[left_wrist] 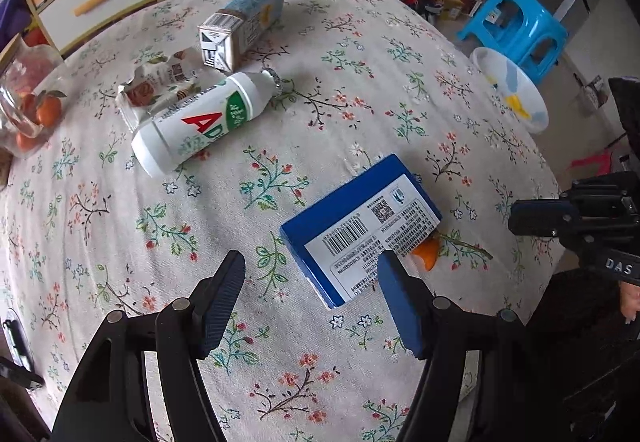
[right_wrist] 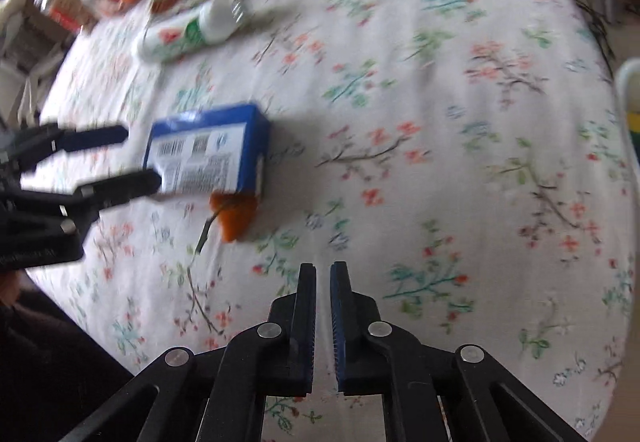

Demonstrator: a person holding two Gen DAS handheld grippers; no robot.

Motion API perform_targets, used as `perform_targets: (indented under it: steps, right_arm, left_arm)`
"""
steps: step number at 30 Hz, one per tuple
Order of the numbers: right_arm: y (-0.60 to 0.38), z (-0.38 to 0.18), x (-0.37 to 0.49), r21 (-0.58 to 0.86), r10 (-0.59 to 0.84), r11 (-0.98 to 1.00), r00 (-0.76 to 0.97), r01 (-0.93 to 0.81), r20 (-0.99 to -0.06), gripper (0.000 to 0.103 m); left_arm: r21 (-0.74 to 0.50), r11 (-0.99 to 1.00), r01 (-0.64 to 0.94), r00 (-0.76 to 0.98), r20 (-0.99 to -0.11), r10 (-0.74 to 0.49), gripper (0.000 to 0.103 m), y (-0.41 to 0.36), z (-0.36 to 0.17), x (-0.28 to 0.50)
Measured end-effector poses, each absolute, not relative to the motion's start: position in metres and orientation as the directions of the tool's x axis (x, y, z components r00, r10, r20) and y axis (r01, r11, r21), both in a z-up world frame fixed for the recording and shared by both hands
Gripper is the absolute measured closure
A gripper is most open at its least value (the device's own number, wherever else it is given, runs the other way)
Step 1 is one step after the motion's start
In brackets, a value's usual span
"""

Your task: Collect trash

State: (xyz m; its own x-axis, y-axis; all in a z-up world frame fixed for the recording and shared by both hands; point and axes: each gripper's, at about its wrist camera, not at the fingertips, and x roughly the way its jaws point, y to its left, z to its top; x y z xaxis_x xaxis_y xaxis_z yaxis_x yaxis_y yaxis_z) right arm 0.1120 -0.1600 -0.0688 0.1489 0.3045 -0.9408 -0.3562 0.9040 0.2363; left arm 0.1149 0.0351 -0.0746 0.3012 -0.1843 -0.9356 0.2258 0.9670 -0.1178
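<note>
Plainly, on the round table under its floral cloth (left_wrist: 360, 90), the flat blue cardboard box (left_wrist: 360, 222) lies partly between the wide-open left gripper (left_wrist: 312, 282), which should straddle its short sides squarely, while the right gripper (right_wrist: 323, 274) hovers nearly closed, empty.

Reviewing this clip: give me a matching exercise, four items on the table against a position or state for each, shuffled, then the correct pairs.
Things:
1. blue box
2. white bottle
3. orange peel
4. left claw

States:
A. partly tucked under the box's edge
B. lying on its side beside a torn wrapper
C. open, fingers either side of the box's near end
D. flat on the tablecloth, barcode label up

Pairs: 1-D, 2-B, 3-A, 4-C
</note>
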Motion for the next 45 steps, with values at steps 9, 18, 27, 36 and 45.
perform_targets:
  steps: [9, 18, 27, 36, 45]
  right_arm:
    - [-0.113, -0.072, 0.100, 0.192, 0.293, 0.863, 0.152, -0.468, -0.944, 0.048]
    - [-0.077, -0.098, 0.108, 0.110, 0.228, 0.866, 0.190, -0.487, -0.955, 0.062]
    - [-0.083, -0.103, 0.104, 0.143, 0.242, 0.836, 0.122, -0.529, -0.963, 0.087]
    - [-0.140, -0.089, 0.097, 0.148, 0.235, 0.868, 0.130, -0.474, -0.963, 0.087]
    - [-0.197, -0.068, 0.113, 0.160, 0.238, 0.926, 0.198, -0.342, -0.951, 0.090]
  left_arm:
    - [-0.143, 0.984, 0.109, 0.312, -0.935, -0.170, 0.032, 0.075, -0.075, 0.112]
    - [-0.151, 0.983, 0.099, 0.311, -0.934, -0.175, 0.032, 0.087, -0.076, 0.103]
    - [-0.137, 0.979, 0.153, 0.316, -0.932, -0.180, 0.032, 0.072, -0.073, 0.103]
    - [-0.063, 0.957, 0.284, 0.317, -0.935, -0.156, 0.032, 0.030, -0.079, 0.107]
    - [0.011, 0.889, 0.459, 0.335, -0.928, -0.162, 0.032, -0.005, -0.082, 0.129]
